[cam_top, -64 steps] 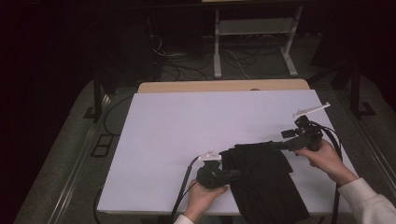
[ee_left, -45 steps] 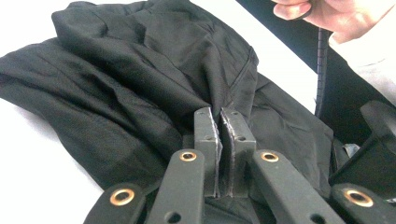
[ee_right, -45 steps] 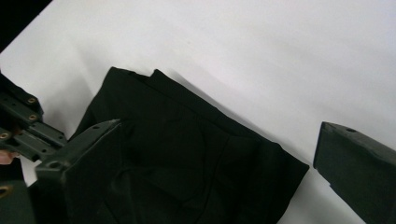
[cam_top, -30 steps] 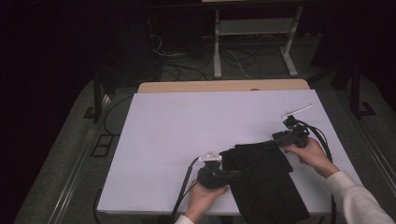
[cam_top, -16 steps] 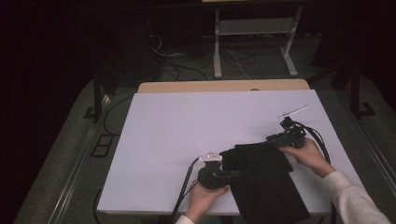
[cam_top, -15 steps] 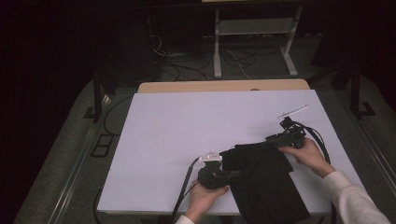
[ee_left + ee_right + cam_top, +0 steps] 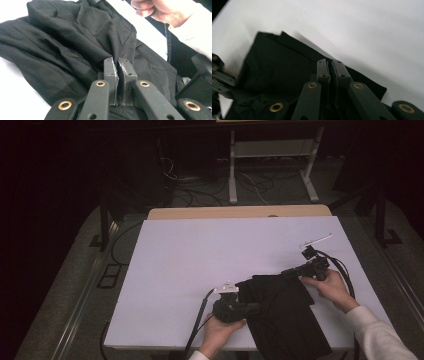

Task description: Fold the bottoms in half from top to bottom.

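As the high view looks down on the table, these things show:
Table (image 7: 200,255): white top, with a wooden edge at its far side.
Black garment (image 7: 285,315): lies on the near right part of the table, its near end reaching the table's near edge; the far part is bunched and folded.
Left gripper (image 7: 245,306): held by the left hand (image 7: 220,332) at the garment's left edge, touching the cloth; a cable trails from it toward the near edge.
Right gripper (image 7: 292,271): held by the right hand (image 7: 332,290) at the garment's far right corner; a white sleeve (image 7: 380,335) covers the forearm.

Left gripper view:
Left gripper (image 7: 117,75): jaws pressed together, a fold of the black garment (image 7: 62,50) pinched between them.
Garment: creased and heaped across the white table (image 7: 15,100), rising toward the top of the view.
Right hand (image 7: 160,10): at the upper right, beyond the cloth, gripping its tool.

Right gripper view:
Right gripper (image 7: 331,72): jaws drawn together, pinching the edge of the black garment (image 7: 277,75).
Garment: spread flat to the left and below, its corner lying on the white table (image 7: 362,30).
Left gripper (image 7: 219,80): partly seen at the left edge, against the cloth.
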`<state>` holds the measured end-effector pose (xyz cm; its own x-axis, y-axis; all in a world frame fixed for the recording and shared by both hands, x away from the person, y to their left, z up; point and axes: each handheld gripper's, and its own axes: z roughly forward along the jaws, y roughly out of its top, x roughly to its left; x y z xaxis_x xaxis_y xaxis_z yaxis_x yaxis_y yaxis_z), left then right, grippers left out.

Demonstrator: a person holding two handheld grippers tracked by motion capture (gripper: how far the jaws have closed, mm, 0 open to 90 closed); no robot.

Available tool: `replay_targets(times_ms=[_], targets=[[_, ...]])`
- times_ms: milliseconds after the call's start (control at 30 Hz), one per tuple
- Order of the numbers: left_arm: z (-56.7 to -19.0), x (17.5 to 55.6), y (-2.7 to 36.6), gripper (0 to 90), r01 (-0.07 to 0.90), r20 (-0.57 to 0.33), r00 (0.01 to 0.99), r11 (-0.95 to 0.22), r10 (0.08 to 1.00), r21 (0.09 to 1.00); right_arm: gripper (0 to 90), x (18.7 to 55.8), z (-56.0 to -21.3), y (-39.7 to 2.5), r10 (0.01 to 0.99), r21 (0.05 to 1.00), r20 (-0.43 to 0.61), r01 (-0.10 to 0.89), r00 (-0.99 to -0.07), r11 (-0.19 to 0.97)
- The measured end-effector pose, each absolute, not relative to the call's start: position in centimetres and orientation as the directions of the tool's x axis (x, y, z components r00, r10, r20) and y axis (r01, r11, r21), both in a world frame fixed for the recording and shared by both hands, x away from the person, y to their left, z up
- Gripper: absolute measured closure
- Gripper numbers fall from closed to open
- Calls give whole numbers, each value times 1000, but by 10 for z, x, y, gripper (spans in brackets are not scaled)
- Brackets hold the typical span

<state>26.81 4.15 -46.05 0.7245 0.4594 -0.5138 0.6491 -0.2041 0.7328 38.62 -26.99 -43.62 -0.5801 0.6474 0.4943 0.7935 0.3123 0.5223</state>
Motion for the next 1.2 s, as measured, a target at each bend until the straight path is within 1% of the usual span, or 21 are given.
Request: replay_targets(times_ms=[300,467,567,733,833,933,1200], targets=[[-459,268,40,829,642,-503,732,-215,460,736,843,368,-419,-277,611,555,563,802,-556,219],[-458,268,38,805,633,-495,737,-212,460,744,843,355,-413,-279,598,549,599,817,-533,178],[-458,268,38,779,629,-489,741,-221,461,745,843,347,-410,-279,588,547,610,819,-530,170],[-458,266,41,689,621,-470,742,-223,478,752,843,335,-406,-281,565,558,619,812,-545,172],[-456,267,43,673,620,-470,744,-227,475,751,844,330,-406,-283,559,559,622,811,-549,173],[-453,268,45,609,622,-474,742,-220,474,752,843,326,-407,-286,561,557,622,813,-546,173],[-446,272,46,534,607,-454,750,-226,482,762,843,318,-408,-292,554,577,616,800,-560,166]])
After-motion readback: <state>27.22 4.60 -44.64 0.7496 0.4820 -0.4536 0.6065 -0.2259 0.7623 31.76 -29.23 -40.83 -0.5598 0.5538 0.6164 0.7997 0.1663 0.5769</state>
